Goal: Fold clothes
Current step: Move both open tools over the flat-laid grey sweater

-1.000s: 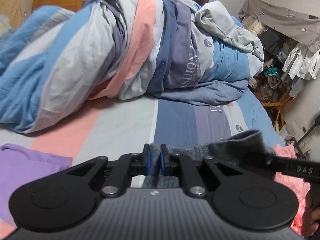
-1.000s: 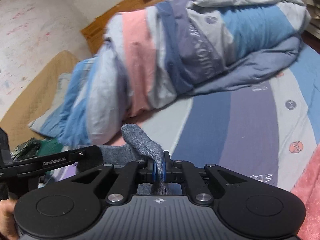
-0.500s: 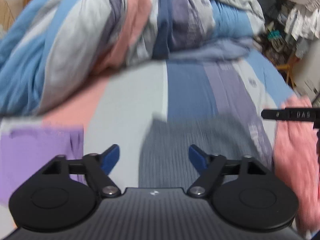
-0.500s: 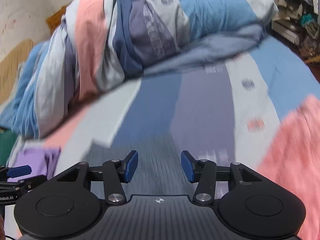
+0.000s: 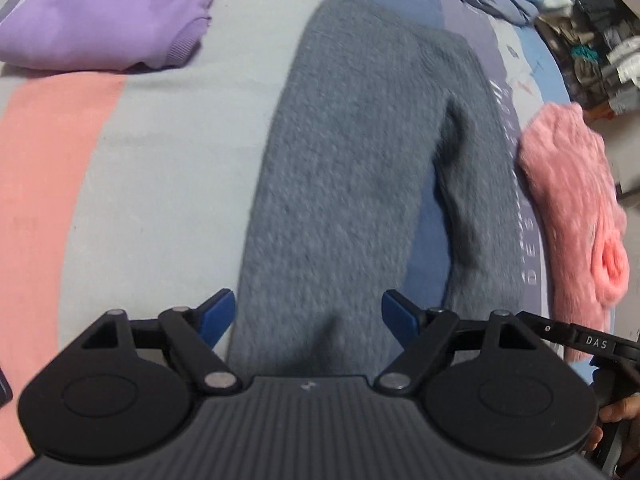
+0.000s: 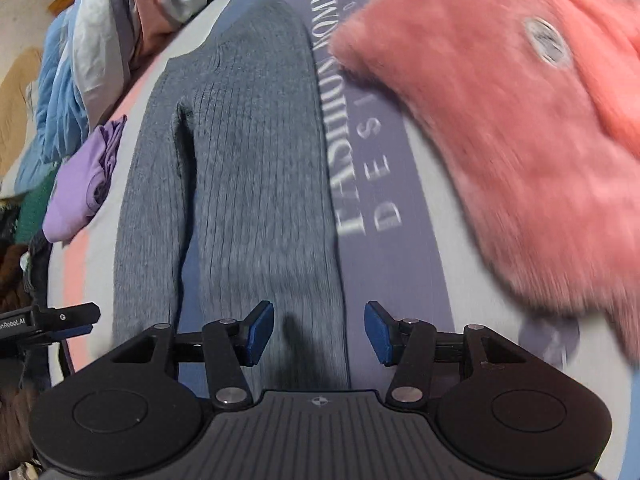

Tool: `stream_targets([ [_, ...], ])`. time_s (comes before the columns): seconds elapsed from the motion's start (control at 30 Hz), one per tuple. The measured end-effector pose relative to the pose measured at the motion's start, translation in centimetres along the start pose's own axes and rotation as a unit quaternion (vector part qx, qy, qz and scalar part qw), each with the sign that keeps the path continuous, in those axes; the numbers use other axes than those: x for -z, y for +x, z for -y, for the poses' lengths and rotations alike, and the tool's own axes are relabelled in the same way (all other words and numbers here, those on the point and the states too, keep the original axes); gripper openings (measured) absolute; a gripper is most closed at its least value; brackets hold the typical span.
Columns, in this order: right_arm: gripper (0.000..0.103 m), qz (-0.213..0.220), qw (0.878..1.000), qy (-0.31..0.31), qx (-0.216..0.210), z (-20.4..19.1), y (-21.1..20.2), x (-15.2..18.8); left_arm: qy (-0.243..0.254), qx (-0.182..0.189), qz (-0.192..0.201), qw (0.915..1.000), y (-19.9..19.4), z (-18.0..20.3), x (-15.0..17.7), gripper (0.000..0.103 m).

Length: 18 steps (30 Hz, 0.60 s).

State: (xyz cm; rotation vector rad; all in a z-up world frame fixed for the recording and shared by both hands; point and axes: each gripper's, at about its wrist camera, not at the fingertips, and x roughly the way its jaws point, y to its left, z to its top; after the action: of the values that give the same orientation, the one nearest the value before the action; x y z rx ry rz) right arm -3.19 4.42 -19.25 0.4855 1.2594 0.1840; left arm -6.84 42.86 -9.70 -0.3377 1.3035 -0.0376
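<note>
Your left gripper (image 5: pixel 308 316) and right gripper (image 6: pixel 319 332) both gape, holding nothing, above the grey sweater (image 5: pixel 340 168) lying ahead.

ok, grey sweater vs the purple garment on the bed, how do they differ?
The grey sweater lies spread out flat with a sleeve showing; the purple garment is a compact folded bundle. Grey is a ribbed knit, purple looks smoother. Grey sits between both open grippers; purple lies off to the left. Both rest on the striped bedsheet.

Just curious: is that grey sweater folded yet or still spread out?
Spread out: the grey sweater lies flat and lengthwise on the bed sheet, one sleeve alongside its body.
</note>
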Motion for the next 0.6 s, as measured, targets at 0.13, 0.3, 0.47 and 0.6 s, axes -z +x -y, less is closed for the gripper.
stream_targets([
  [0.13,0.053,-0.020,0.999,-0.026,-0.019,0.0,-1.4,2.8,0.034,-0.008,-0.007,0.9994,-1.0,1.0,2.3,0.089],
  [0.3,0.058,-0.065,0.995,-0.061,-0.035,0.2,-3.3,7.4,0.061,-0.015,-0.040,0.9972,-2.5,0.6,6.8,0.092],
  [0.47,0.061,-0.113,0.991,-0.062,-0.033,1.5,-3.8,13.2,0.052,0.003,-0.064,0.9966,-3.3,-1.0,11.7,0.096],
  [0.6,0.061,-0.113,0.992,-0.009,-0.054,2.3,-3.5,15.6,0.044,0.045,-0.078,0.9950,-3.5,-1.0,14.3,0.100],
])
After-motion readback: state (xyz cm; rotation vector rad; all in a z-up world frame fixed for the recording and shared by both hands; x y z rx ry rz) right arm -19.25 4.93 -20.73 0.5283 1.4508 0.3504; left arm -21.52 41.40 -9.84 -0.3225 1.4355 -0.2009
